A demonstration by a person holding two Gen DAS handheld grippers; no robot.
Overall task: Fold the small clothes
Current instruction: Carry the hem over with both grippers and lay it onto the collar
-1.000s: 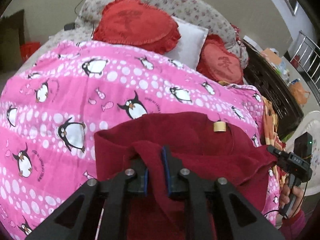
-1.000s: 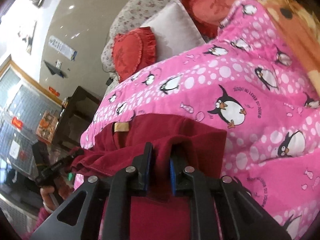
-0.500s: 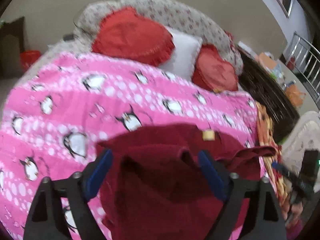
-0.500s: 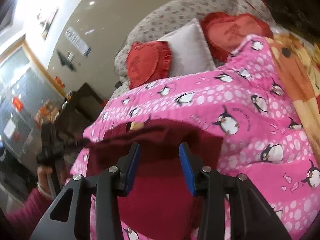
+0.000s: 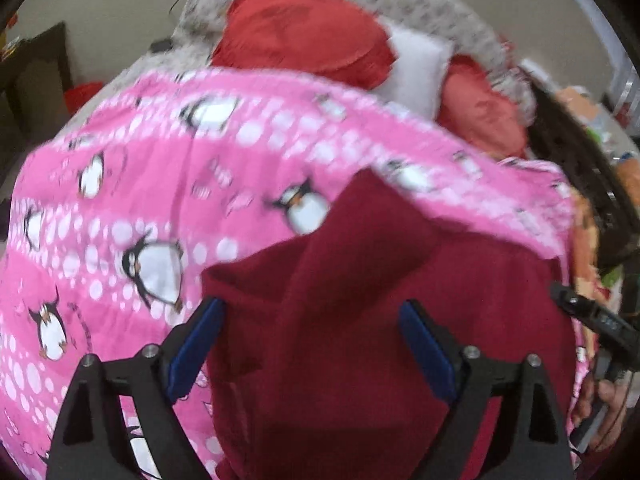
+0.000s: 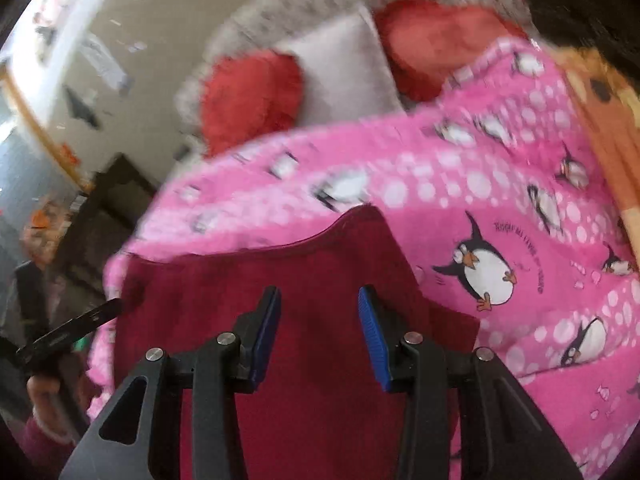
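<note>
One dark red garment [image 5: 360, 320], lying on a pink penguin-print blanket [image 5: 160, 184]; the blanket serves as landmark for all entries. Printed script arcs beside the large penguin at the blanket's right in the right wrist view, too small to read; no other label is legible. Left gripper [image 5: 312, 344]: one, above the garment, jaws spread wide, blue pads clear of the cloth, holding nothing. Right gripper [image 6: 319, 336]: one, likewise over the garment, jaws parted and empty. Each gripper appears at the edge of the other's view. Red heart-shaped cushions: two, one [image 5: 304, 28] and a second [image 5: 480, 108], at the blanket's far end. White pillow [image 5: 416, 68]: one, between the two cushions. Orange patterned cloth [image 6: 608, 120]: one, along the blanket's right edge. Both views motion-blurred.
</note>
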